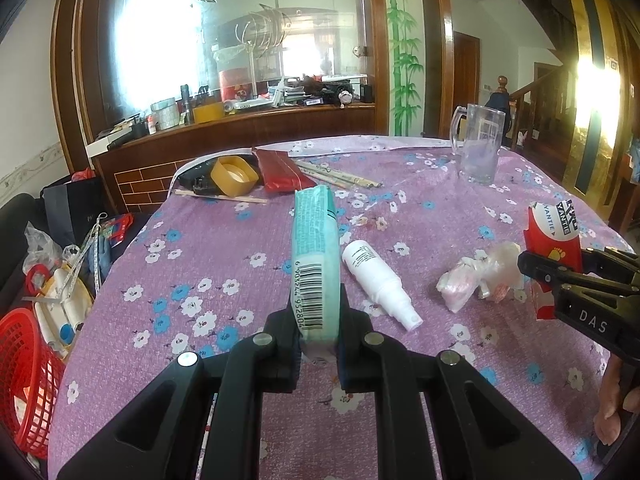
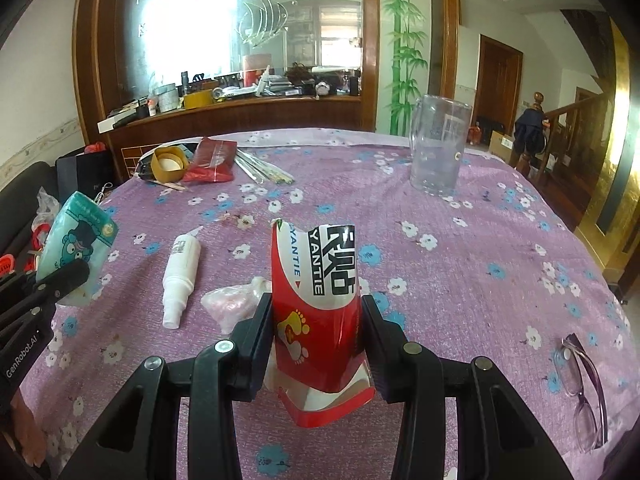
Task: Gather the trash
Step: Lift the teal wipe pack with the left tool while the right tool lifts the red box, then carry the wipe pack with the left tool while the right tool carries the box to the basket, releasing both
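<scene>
Though creased, red pouch [image 2: 316,308]: "YANTIE".

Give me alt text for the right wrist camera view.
The right tongs grip a red and white packet above a purple floral tablecloth. A white spray bottle lies left; the left tongs hold a teal tissue pack.

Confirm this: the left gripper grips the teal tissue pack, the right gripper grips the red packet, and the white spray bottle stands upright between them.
One detail is wrong: the white spray bottle lies on its side on the tablecloth, not upright, as the left wrist view shows. The rest holds: the left gripper grips the teal tissue pack, and the right gripper grips the red packet.
</scene>
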{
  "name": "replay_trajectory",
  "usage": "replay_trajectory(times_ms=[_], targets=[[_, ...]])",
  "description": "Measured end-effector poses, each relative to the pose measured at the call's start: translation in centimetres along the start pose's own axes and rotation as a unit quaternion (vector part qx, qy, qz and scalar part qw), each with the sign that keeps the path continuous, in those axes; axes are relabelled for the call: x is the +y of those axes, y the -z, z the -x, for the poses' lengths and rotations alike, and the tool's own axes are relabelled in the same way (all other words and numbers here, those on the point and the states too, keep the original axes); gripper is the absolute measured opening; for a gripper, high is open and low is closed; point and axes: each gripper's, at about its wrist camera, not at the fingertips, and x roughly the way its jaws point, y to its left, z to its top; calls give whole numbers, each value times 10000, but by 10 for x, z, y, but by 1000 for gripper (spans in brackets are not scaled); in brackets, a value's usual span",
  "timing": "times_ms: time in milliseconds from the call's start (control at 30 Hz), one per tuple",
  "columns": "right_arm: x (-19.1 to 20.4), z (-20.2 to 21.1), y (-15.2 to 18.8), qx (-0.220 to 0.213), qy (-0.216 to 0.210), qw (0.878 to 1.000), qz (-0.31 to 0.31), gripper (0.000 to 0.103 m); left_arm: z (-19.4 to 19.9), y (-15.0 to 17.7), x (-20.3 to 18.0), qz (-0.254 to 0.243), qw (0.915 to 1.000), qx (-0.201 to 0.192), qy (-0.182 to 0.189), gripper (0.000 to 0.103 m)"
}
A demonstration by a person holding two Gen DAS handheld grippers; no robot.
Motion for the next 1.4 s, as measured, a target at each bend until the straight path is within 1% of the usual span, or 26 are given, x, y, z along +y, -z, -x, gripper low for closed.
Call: replay_trajectory(times_ms=[300,600,767,867,933,1000,1167,1233,1333,1400], targets=[[-4,-3,0,107,-17,9999,-88,46,0,0,1,-1,10000,2,-2,12],[-7,3,-2,-15,-57,9998,-196,46,0,0,2,2,10000,5,2,12],[-6,5,-2,-80,37,9998,-182,46,-1,1,1,4,10000,22,11,12],[-8,7,-6,-62,24,9996,-281,46,-4,2,2,40,9999,123,31,12],[-10,12,-7,-6,-95,9988,-475,46,-5,3,3,80,9996,238,97,12],[-8,21,-7,-7,-142,9984,-545,47,1,2,4,97,9997,208,51,12],[4,47,4,23,-320,9980,-545,47,27,-1,8,185,9995,116,220,12],[10,58,9,23,-441,9976,-533,47,42,3,10,161,9996,62,214,12],[18,73,15,-14,-546,9971,-529,47,58,11,18,206,9994,120,262,13],[24,80,19,2,-697,9961,-550,47,68,17,27,283,9990,189,303,12]])
